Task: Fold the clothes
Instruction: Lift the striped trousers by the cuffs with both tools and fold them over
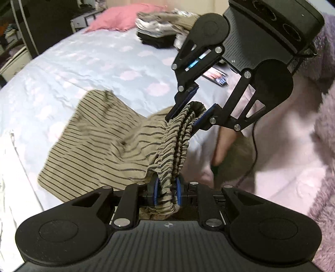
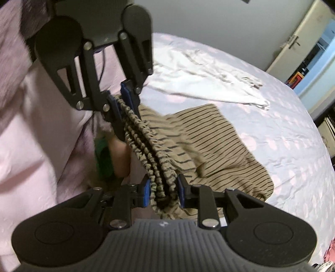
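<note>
While both grippers face each other across a short span, each is clamped on the gathered elastic waistband [image 1: 180, 144] of one garment — striped tan trousers [image 1: 100, 146].

Left gripper [image 1: 166, 188]: blue-padded fingers [image 1: 156, 188] drawn close together, pinching several bunched layers of the waistband. Seen from the right wrist view, the same gripper [image 2: 120, 104] sits at the top left, nipping the far end of the band.

Right gripper [image 2: 163, 191]: fingers [image 2: 146, 192] likewise nearly closed, with the layered waistband wedged between the blue pads. From the left wrist view it [image 1: 188, 110] appears upper right, gripping the band's other end.

Garment: waistband stretched between the two grippers and raised off the bed; the tan cloth with dark thin stripes trails down and lies spread on the bed, rumpled, partly blurred.

Bed [image 1: 83, 69]: pale blue sheet with pink blotches.

Further items — pink pillow [image 1: 121, 16] at the far end; stack of folded clothes [image 1: 159, 31] just beside it; light grey garment [image 2: 209, 79] lying flat and creased beyond the trousers; door with a handle [image 2: 293, 41] at the room's edge.

Person: a hand [image 1: 226, 146] under the right gripper, pale pink clothing [image 2: 31, 125] and a fuzzy mauve sleeve [image 1: 324, 146] close behind.
</note>
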Action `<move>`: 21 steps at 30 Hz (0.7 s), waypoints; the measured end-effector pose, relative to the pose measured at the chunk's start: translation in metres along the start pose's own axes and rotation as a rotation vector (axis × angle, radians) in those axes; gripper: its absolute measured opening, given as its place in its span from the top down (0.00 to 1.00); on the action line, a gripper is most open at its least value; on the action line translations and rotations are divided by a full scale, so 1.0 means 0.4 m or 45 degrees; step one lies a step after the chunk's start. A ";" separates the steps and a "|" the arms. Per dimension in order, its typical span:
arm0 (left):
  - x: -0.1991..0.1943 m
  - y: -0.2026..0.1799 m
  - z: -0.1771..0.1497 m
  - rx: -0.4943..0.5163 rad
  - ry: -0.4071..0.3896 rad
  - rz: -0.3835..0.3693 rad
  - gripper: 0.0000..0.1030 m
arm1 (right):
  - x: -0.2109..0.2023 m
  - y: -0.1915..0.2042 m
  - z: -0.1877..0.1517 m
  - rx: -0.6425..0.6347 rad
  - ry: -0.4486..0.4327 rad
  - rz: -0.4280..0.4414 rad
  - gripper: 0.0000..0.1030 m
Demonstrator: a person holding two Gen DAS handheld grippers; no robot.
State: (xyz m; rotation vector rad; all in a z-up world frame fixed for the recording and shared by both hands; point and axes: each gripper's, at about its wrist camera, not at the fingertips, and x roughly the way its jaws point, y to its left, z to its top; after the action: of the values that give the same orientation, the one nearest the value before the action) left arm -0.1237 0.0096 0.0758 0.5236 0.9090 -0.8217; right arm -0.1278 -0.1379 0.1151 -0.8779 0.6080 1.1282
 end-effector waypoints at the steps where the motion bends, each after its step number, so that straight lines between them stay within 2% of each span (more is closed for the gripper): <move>1: -0.001 0.017 0.008 -0.007 -0.012 0.013 0.86 | -0.011 0.012 0.008 0.012 -0.010 -0.007 0.72; 11: 0.024 0.219 0.093 -0.109 -0.082 0.148 0.82 | 0.101 -0.187 0.085 0.181 -0.093 -0.086 0.72; 14: 0.055 0.294 0.115 -0.186 -0.093 0.178 0.82 | 0.132 -0.249 0.074 0.265 -0.116 -0.097 0.72; 21: 0.147 0.413 0.145 -0.242 -0.054 0.232 0.82 | 0.288 -0.386 0.086 0.426 -0.107 -0.095 0.72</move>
State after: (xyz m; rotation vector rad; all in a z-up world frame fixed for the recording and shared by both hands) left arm 0.0576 0.0434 0.0664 0.4139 0.8761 -0.5730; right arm 0.0557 -0.0763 0.0863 -0.5583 0.6656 0.9563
